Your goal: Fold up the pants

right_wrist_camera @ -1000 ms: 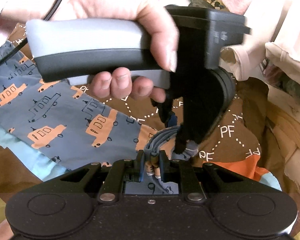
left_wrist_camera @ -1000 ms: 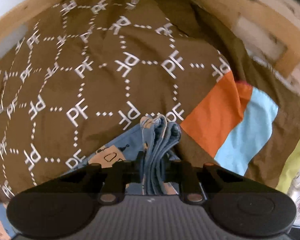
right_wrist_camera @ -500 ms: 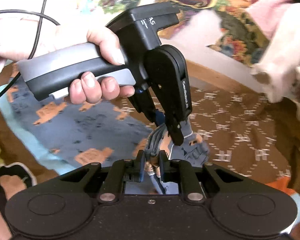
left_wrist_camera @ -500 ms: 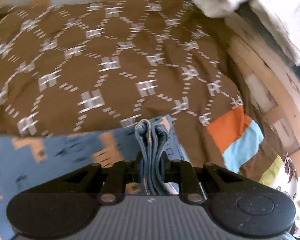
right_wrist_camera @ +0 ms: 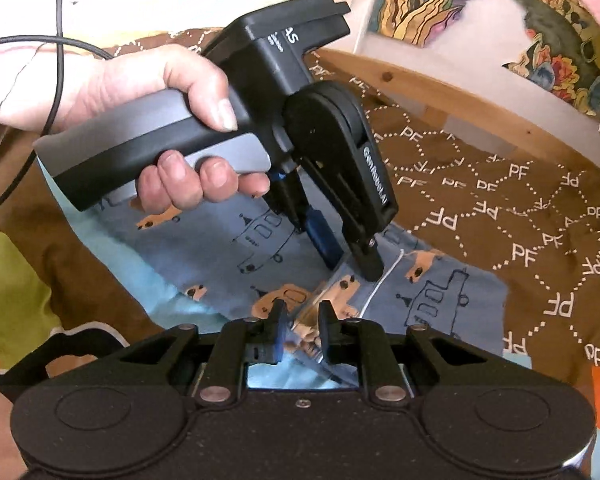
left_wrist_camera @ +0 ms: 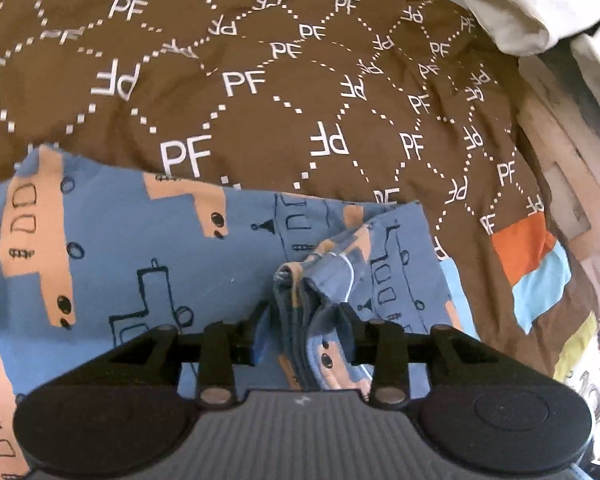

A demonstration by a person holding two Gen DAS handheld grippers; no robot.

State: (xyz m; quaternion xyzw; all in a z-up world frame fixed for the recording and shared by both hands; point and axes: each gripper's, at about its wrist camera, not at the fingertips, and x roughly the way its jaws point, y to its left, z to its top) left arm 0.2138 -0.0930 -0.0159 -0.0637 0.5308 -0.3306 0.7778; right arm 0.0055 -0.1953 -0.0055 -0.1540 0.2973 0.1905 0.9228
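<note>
Blue pants (left_wrist_camera: 140, 260) printed with orange trains lie flat on the bed, folded over on themselves. Their bunched end (left_wrist_camera: 312, 296) stands between the fingers of my left gripper (left_wrist_camera: 304, 320), whose jaws are opening; a gap shows beside the left pad (left_wrist_camera: 260, 340). In the right wrist view a hand (right_wrist_camera: 140, 92) holds the left gripper (right_wrist_camera: 352, 264) tip-down on the pants (right_wrist_camera: 440, 300). My right gripper (right_wrist_camera: 303, 318) is low over the same folded edge. Its jaws are opening with the fabric edge loosely between them. A white drawstring (right_wrist_camera: 384, 280) trails out.
A brown bedspread (left_wrist_camera: 260, 100) with white PF lettering covers the bed, with an orange and light-blue patch (left_wrist_camera: 528, 260) at the right. A wooden bed frame (right_wrist_camera: 440, 88) runs behind. Cream cloth (left_wrist_camera: 512, 12) hangs at the far right. A black cable (right_wrist_camera: 56, 40) crosses the upper left.
Both grippers carried the bunched end across and down onto the flat pants. The left jaws, shut on the bunch before, have spread apart. The right jaws have widened slightly.
</note>
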